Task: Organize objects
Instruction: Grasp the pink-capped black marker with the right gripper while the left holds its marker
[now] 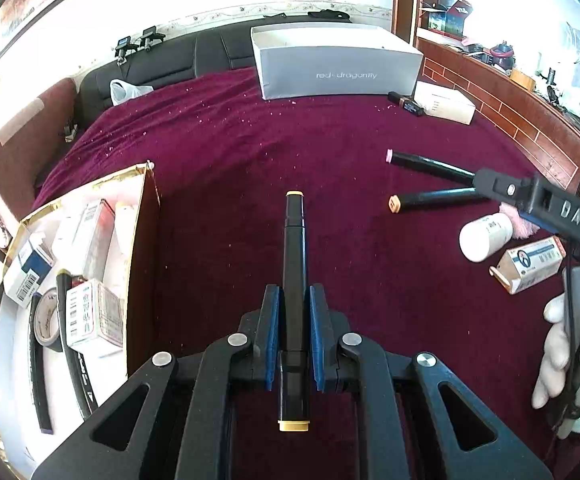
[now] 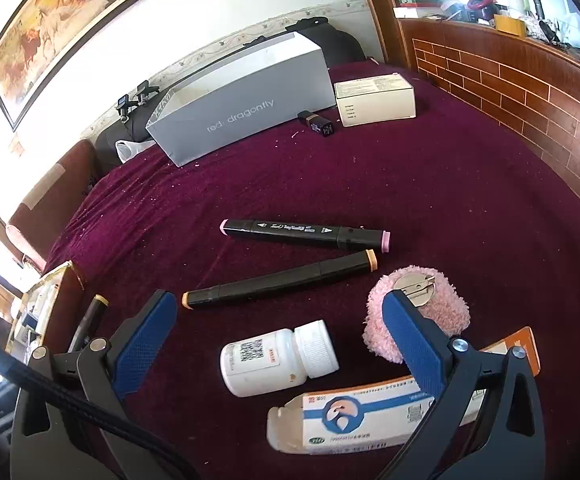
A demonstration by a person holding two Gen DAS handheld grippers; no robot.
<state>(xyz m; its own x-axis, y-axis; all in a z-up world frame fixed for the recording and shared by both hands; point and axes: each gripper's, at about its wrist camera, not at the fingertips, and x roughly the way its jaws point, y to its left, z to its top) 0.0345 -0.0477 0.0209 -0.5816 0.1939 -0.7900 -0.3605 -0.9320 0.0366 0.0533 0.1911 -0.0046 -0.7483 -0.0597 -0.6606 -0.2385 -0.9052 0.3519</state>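
My left gripper [image 1: 294, 294] is shut on a black marker [image 1: 295, 248] with tan end caps, held above the maroon cloth; the marker points away from me. This held marker [image 2: 90, 316] also shows at the left of the right wrist view. My right gripper [image 2: 278, 300] stands open over a white pill bottle [image 2: 270, 360], with nothing between its pads. Beyond it lie an orange-capped marker [image 2: 278, 284] and a pink-capped marker [image 2: 302, 234]. A pink fluffy pad [image 2: 450, 320] with a metal clip sits by the right finger. A blue-and-white medicine box [image 2: 370, 420] lies nearest.
A gold-edged open box [image 1: 142, 240] at the left holds small cartons and tape rolls. A grey shoe box [image 1: 338, 64] stands at the far side, with a white carton [image 1: 446, 102] and a small dark item [image 1: 406, 103] beside it. A gloved hand [image 1: 562, 360] holds the right gripper.
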